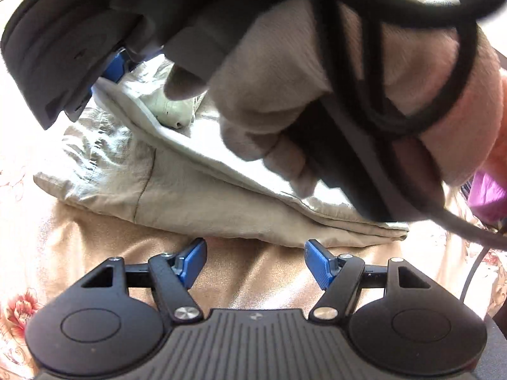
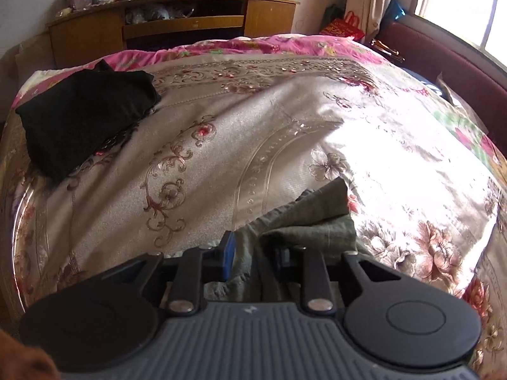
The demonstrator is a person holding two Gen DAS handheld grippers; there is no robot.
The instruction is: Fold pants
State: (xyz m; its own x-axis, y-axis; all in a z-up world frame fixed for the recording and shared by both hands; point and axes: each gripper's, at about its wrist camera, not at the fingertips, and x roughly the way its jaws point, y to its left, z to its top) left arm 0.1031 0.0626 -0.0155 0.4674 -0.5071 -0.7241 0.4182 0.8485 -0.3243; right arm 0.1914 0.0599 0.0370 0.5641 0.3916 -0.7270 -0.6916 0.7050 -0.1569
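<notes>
Pale khaki pants [image 1: 190, 190] lie folded on the floral bedspread [image 1: 79, 237], with one layer turned over diagonally. My left gripper [image 1: 256, 259] hovers over the bedspread just short of the pants' near edge, its blue pads wide apart and nothing between them. In the left wrist view a person's hand [image 1: 285, 79] holds my right gripper [image 1: 117, 69] low over the far end of the pants. The right wrist view shows the pants [image 2: 310, 218] bunched between the pads of the right gripper [image 2: 255, 255]. Those pads stand a little apart with the cloth loose between them.
A folded black garment [image 2: 85, 120] lies at the far left of the bed [image 2: 221, 126]. Behind the bed stands a wooden cabinet [image 2: 177, 25]. A dark red bed frame [image 2: 443, 60] and a bright window are at the right. Black cables [image 1: 443, 63] hang across the hand.
</notes>
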